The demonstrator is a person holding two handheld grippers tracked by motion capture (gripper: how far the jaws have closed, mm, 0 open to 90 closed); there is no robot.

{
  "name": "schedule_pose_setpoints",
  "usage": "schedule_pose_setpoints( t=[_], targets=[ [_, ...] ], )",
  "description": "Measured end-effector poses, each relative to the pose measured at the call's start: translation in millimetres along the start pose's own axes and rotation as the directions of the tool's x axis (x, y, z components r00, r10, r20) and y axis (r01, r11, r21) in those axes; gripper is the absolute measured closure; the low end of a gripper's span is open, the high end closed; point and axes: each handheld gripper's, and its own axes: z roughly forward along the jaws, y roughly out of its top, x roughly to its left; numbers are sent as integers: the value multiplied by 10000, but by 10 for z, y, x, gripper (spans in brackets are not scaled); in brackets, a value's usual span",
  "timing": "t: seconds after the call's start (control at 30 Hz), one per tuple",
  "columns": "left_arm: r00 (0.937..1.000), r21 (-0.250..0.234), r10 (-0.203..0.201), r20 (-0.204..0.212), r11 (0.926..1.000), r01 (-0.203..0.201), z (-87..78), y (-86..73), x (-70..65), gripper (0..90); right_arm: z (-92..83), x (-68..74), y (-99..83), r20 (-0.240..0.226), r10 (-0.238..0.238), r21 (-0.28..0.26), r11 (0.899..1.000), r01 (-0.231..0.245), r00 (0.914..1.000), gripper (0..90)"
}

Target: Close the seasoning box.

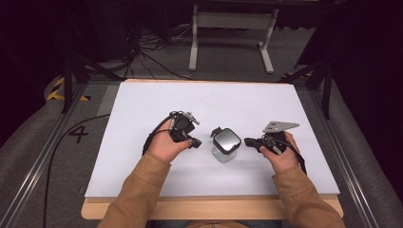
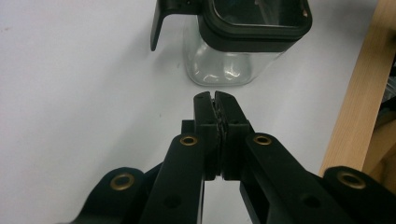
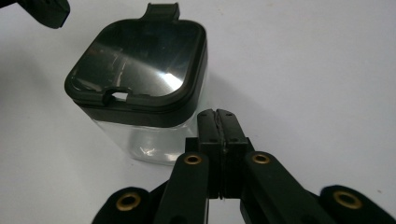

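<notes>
A small clear container (image 1: 225, 145) with a dark, glossy square lid stands at the middle of the high view, on the white counter (image 1: 142, 142), between the two grippers. Its see-through body looks like rigid plastic and seems empty, so it should be light and stiff, liable to slide or tip on the smooth surface if nudged from one side. The lid (image 3: 135, 70) has a hinged flap with a small notch on the near edge and a tab (image 3: 163, 11) jutting at the far edge in the right gripper view; those ridged edges probably give better purchase than the slick transparent walls. Gripping the body from opposite flat sides, just under the lid band, seems safest.

The left gripper (image 1: 194, 141), left of centre, has its jaws pressed together and empty, tips just short of the container. The right gripper (image 1: 249, 141), right of centre, is likewise closed on nothing.

No brand or label is legible on the container; a "4" (image 1: 78, 134) is marked on the floor at the left.
</notes>
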Motion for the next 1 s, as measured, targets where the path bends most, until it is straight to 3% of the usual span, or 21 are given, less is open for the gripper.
schedule_pose_setpoints(
  t=[0.27,0.47,1.0],
  targets=[
    [9992,-102,-360,-157,9993,359,-66,-68,52,891,150,4,-23,-303,-72,378,9992,83,9995,900],
    [9991,-375,-322,-282,9988,312,-95,-78,51,892,159,-7,-22,-508,13,692,9976,22,9987,900],
    [9979,-832,-534,-374,9953,501,-175,-93,98,894,207,228,-15,-1101,-441,1333,9893,587,9929,900]
  ],
)
